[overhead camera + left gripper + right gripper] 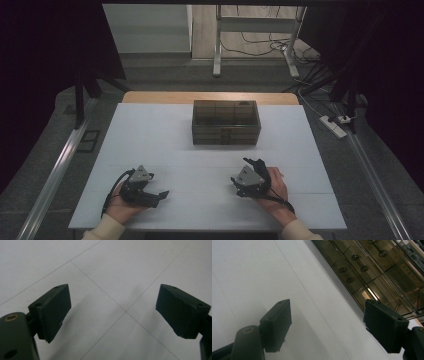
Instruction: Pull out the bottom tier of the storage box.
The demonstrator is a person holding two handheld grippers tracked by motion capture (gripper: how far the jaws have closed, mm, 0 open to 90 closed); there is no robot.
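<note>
High view, drawer box (226, 122) well beyond right gripper (248, 172), apart

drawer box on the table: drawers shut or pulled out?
Shut. The drawer box has a flush front in the high view, and its drawer fronts line up in the right gripper view, none sticking out.

White tabletop (150, 130) stands on grey floor (165, 75). Dark curtains (45, 60) flank both sides. Beyond: white desk frame (218, 45), loose cables (250, 47), a power strip (334, 126) at right.
</note>
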